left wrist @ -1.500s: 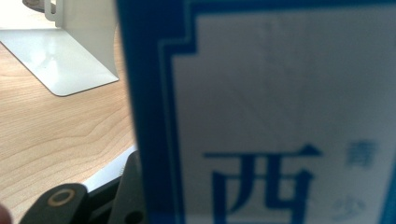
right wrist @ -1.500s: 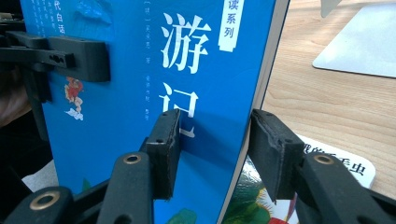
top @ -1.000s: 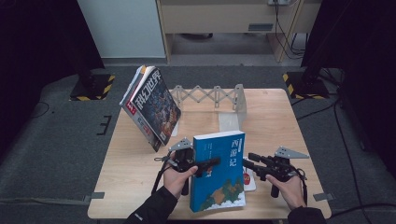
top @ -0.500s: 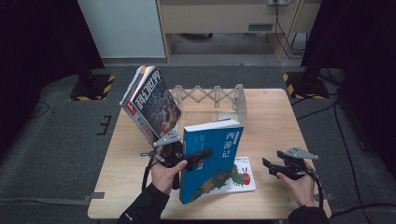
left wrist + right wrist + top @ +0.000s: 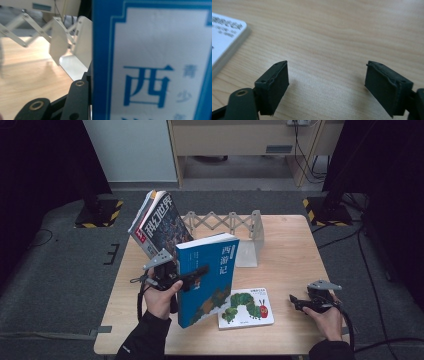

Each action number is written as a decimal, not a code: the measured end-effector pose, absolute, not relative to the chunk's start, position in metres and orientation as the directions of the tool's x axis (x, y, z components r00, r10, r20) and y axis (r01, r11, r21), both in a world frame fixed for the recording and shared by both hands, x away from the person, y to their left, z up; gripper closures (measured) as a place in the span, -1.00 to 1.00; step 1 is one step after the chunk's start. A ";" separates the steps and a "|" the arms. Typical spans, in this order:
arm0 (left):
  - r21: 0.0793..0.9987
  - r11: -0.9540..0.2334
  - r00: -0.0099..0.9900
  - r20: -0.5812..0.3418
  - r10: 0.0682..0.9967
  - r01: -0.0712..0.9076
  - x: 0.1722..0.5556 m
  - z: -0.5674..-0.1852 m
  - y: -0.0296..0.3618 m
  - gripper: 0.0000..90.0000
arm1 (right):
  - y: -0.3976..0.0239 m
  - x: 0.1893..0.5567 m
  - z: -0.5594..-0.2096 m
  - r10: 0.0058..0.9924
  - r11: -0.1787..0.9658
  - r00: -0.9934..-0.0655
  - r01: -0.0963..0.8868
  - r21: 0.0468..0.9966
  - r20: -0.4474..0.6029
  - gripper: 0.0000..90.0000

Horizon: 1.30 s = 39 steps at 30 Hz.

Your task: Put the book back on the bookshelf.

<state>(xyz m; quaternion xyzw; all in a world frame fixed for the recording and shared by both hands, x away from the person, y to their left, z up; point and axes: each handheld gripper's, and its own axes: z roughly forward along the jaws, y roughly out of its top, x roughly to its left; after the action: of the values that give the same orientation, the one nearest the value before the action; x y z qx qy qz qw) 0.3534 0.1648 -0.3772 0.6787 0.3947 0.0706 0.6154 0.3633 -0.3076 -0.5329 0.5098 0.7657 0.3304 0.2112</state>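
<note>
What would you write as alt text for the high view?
The left gripper holds a blue book upright above a wooden table, beside a caterpillar picture book. The right gripper rests open at the right.

blue book cropped, folding rack blurred

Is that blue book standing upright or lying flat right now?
Upright, slightly tilted: the blue book is lifted on end, clamped by the left gripper, unlike the caterpillar book lying flat on the table.
</note>
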 end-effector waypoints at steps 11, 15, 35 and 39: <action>0.913 0.135 0.607 -0.361 0.708 0.385 0.381 -0.359 0.191 0.33 | -0.308 0.367 -0.539 0.930 0.247 -0.367 0.648 0.721 0.011 -0.81; 0.916 0.148 0.593 -0.358 0.721 0.372 0.390 -0.354 0.193 0.34 | -0.308 0.367 -0.539 0.931 0.247 -0.364 0.651 0.718 0.010 -0.84; 0.927 0.171 0.531 -0.335 0.779 0.334 0.457 -0.356 0.166 0.34 | -0.308 0.368 -0.539 0.930 0.252 -0.369 0.651 0.716 0.008 -0.86; 0.929 0.162 0.521 -0.324 0.790 0.333 0.470 -0.364 0.156 0.33 | -0.308 0.368 -0.539 0.929 0.252 -0.369 0.650 0.717 0.008 -0.86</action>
<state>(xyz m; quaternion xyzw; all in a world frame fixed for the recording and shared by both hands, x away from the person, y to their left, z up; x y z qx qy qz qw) 0.4701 0.1562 -0.3635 0.6201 0.4526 0.1863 0.6131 0.3681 -0.3084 -0.5391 0.5187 0.7614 0.3238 0.2156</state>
